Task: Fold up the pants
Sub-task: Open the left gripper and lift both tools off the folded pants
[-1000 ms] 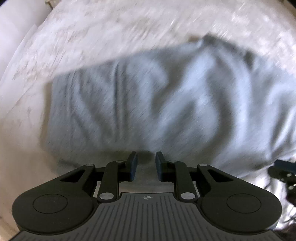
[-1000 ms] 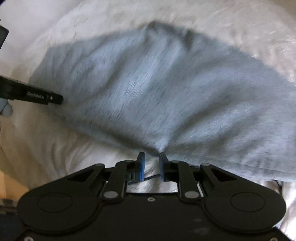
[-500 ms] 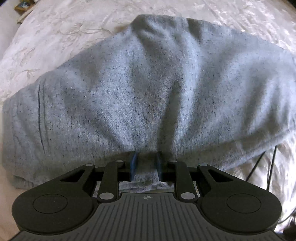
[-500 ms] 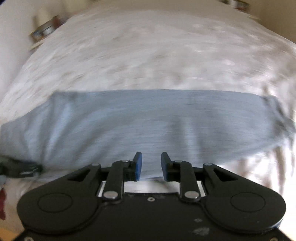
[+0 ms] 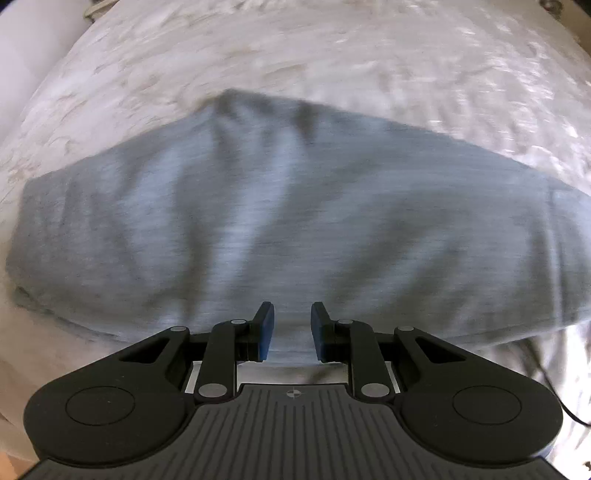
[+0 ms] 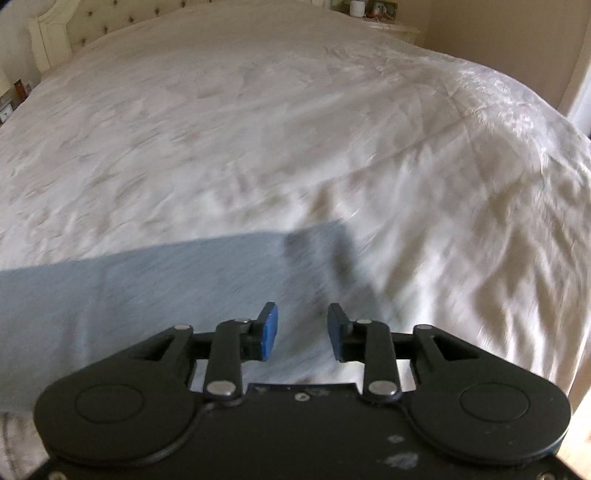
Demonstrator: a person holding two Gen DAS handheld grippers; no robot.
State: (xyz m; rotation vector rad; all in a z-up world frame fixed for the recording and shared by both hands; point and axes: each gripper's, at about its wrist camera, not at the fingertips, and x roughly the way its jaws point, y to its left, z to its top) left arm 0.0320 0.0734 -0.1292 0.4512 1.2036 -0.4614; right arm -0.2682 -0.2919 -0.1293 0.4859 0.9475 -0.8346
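Note:
Grey marled pants (image 5: 295, 221) lie spread across a white bedspread (image 5: 295, 55). Creases in the cloth run toward my left gripper (image 5: 291, 328) at the near edge. Its blue pads stand a narrow way apart with a bunch of the grey fabric pinched between them. In the right wrist view one end of the pants (image 6: 147, 288) reaches from the left edge to the middle. My right gripper (image 6: 302, 328) hovers over that end with its jaws opening and no cloth pinched between the pads. Both views are blurred by motion.
The bedspread (image 6: 258, 129) stretches far beyond the pants to a tufted headboard (image 6: 55, 33) at the back left. A nightstand (image 6: 388, 22) with small items stands at the back right. A thin dark cable (image 5: 554, 387) trails at the right of the left wrist view.
My right gripper has let go of the pants edge, widened its jaws and swung right toward the pants' end. My left gripper has slid sideways with the cloth still pinched.

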